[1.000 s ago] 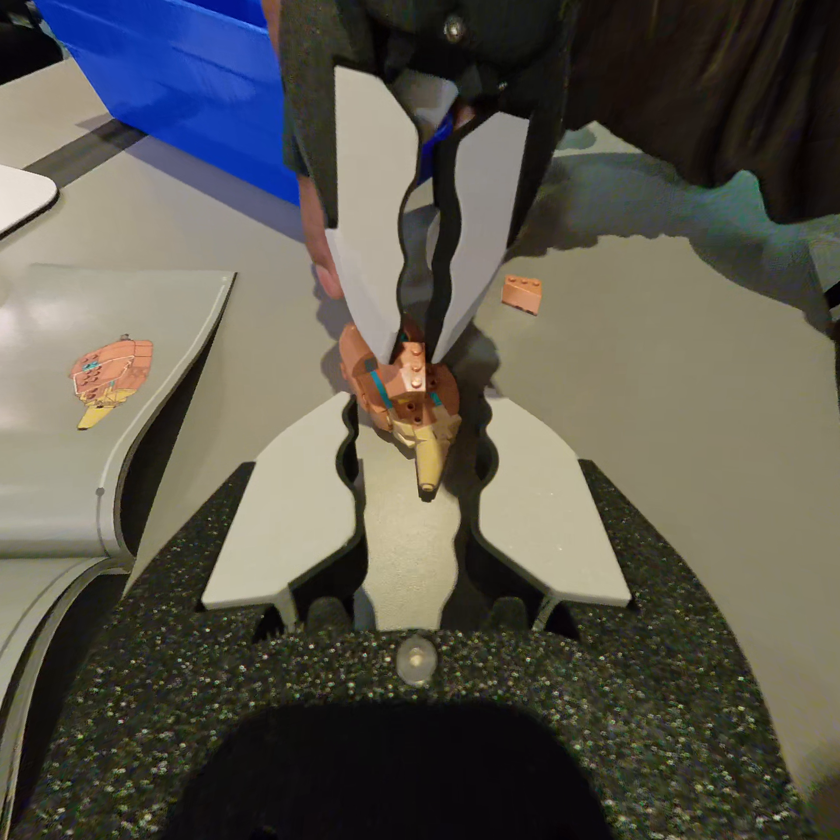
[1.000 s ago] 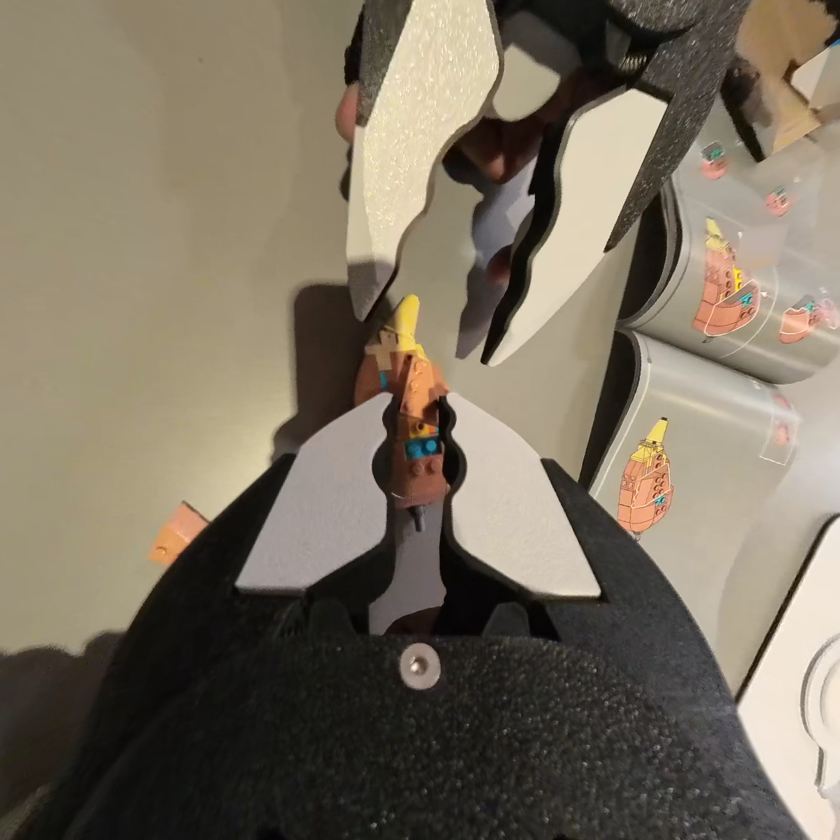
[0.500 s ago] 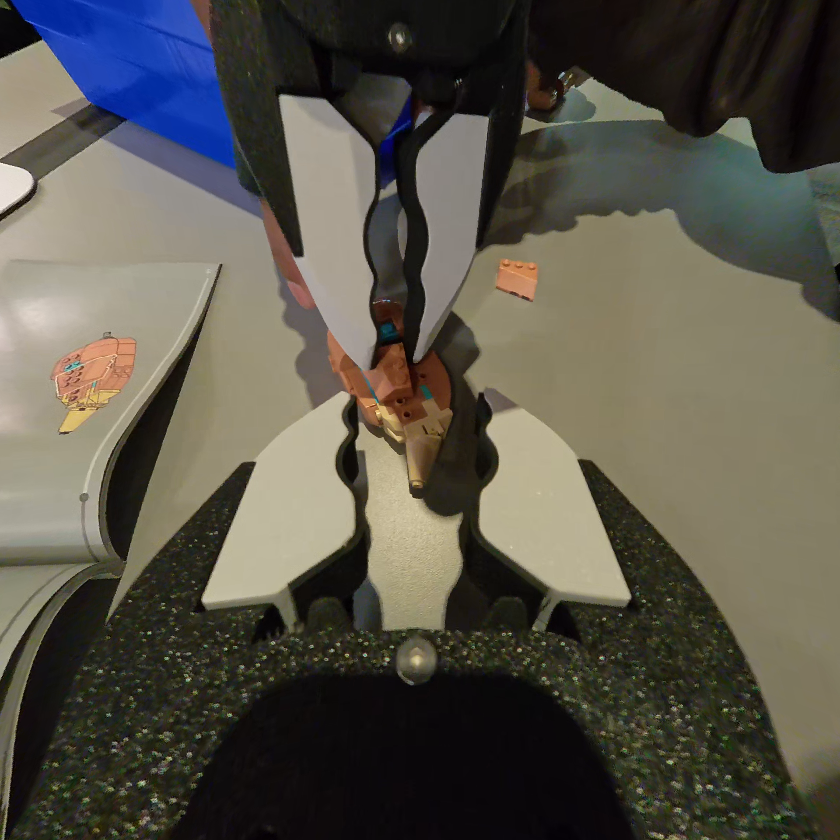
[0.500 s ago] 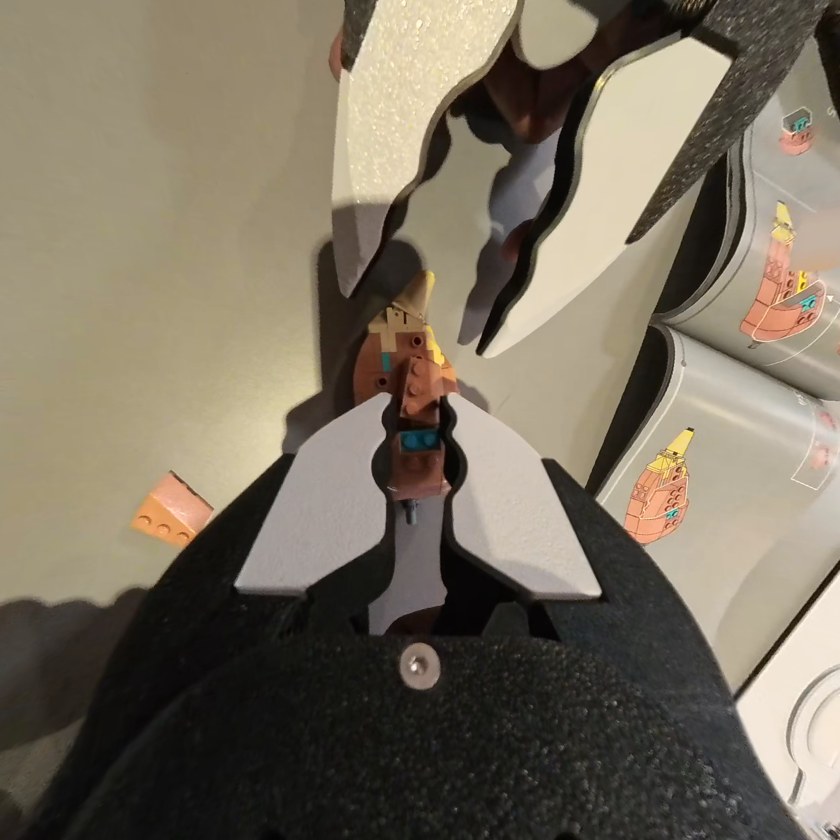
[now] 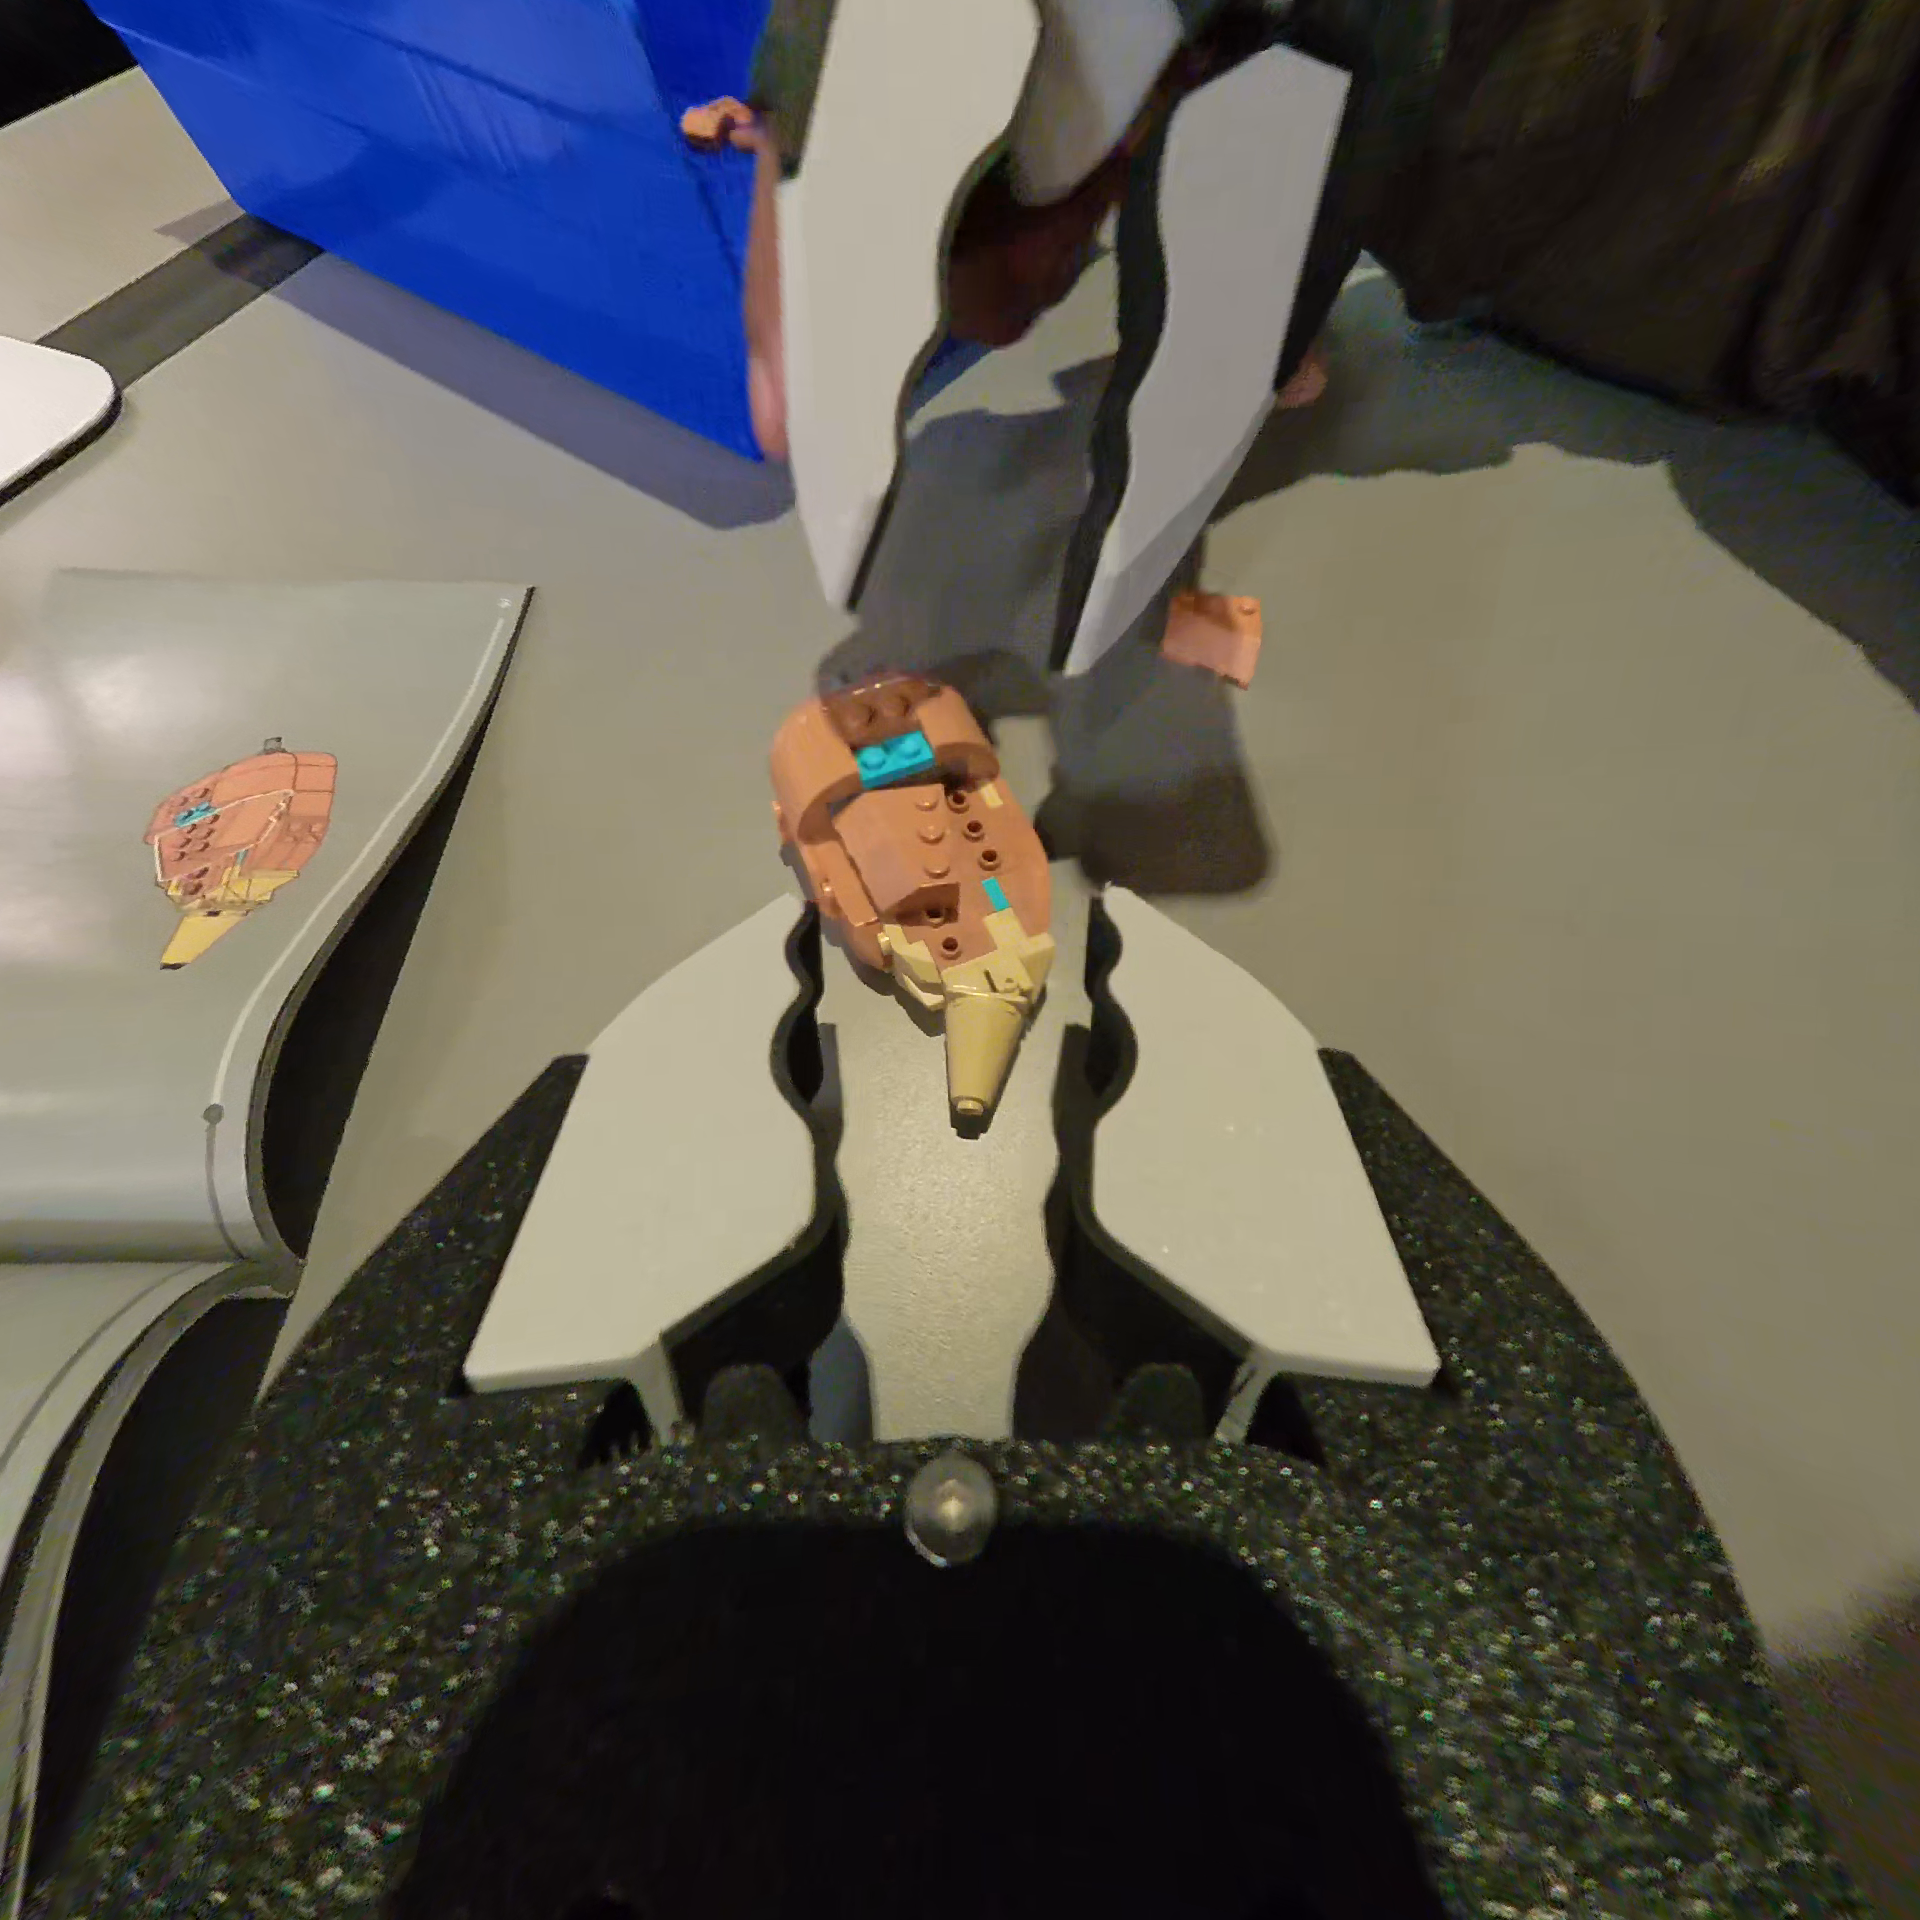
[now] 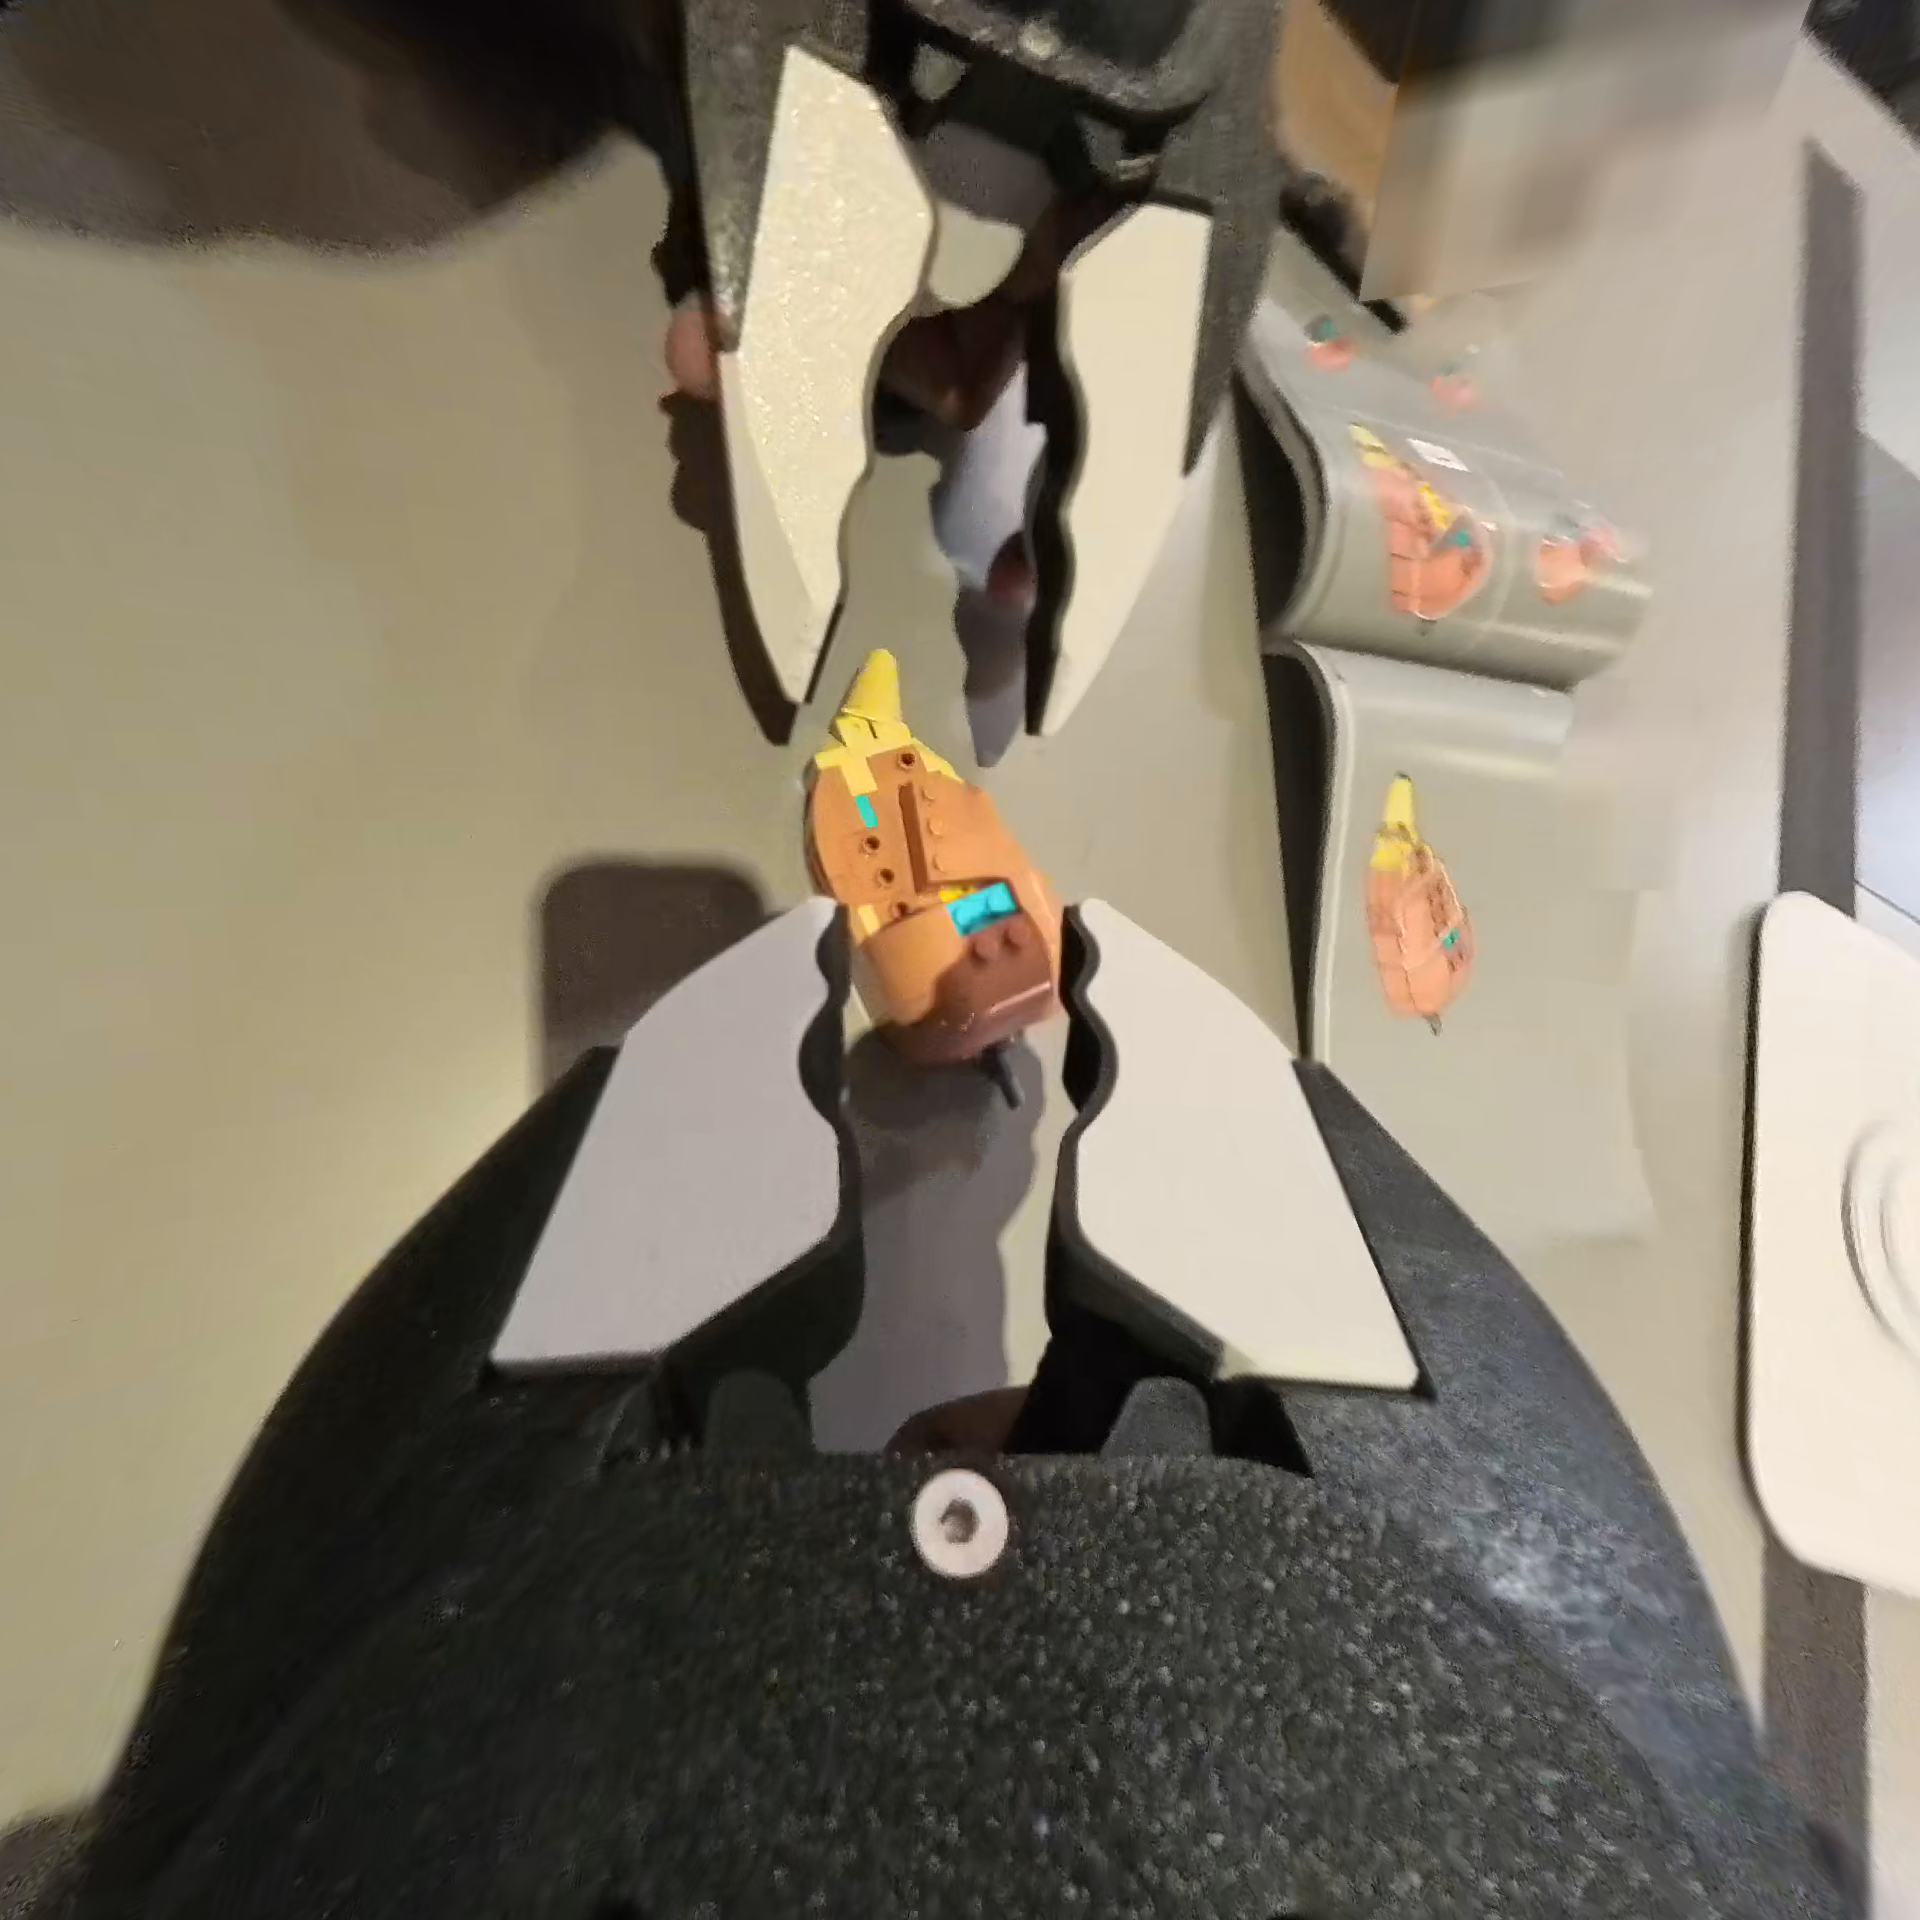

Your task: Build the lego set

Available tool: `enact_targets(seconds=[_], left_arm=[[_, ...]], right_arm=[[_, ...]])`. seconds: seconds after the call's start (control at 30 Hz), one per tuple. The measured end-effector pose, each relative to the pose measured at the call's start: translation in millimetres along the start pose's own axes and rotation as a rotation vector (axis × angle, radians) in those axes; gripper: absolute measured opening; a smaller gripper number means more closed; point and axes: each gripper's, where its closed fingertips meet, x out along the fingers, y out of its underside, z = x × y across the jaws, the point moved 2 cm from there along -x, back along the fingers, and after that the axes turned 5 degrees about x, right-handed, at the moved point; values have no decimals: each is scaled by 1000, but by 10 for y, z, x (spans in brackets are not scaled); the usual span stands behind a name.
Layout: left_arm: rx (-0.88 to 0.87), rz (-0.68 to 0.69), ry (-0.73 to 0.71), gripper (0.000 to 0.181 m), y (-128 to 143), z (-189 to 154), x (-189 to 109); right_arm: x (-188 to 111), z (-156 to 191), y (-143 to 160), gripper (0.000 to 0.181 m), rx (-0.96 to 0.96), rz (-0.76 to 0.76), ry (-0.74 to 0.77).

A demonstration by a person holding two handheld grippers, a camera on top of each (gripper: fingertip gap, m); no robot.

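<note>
Grey tabletop (image 5: 1558, 935) fills both of my views, with a blue plastic bin (image 5: 468, 177) at the far left and an open instruction booklet with printed build pictures (image 5: 239, 831) on the left. Between my tools lies the partly built model, a salmon-brown brick hull with teal accents and a tan cone nose (image 5: 914, 862). It rests on the table, nose toward my left gripper (image 5: 948, 940), whose jaws stand apart on either side of the nose without clamping it. My right gripper (image 6: 951, 920) is also spread, its tips flanking the dark brown tail end with a visible gap, so I judge nothing is held. One loose salmon slope brick (image 5: 1210, 636) sits just beyond the model, on the right. The body looks largely assembled; I reckon that loose brick, at least, remains to be fitted.
</note>
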Motion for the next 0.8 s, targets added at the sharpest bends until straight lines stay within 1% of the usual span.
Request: enact_targets(seconds=[0.1, 0.2, 0.3, 0.4, 0.47, 0.6, 0.73, 0.8], left_arm=[[-28, 3, -32, 47, 0, 51, 9], [-50, -5, -59, 45, -10, 91, 8], [-58, -10, -71, 44, -16, 107, 6], [-63, -14, -80, 42, -23, 123, 7], [-64, -9, -82, 41, -19, 126, 13], [-48, 4, -81, 38, -19, 108, 39], [-23, 15, -87, 36, -24, 89, 72], [-8, 19, -94, 35, -29, 86, 86]], right_arm=[[-68, 23, 79, 39, 70, -81, 91], [-58, 0, 183, 40, 126, -102, 135], [28, -25, 251, 49, 146, -87, 108], [116, -24, 268, 57, 149, -80, 48], [147, -10, 270, 59, 138, -83, 10], [229, -20, 320, 65, 140, -47, -12], [287, -25, 349, 65, 144, -8, -11], [295, -36, 345, 61, 153, -8, -6]])
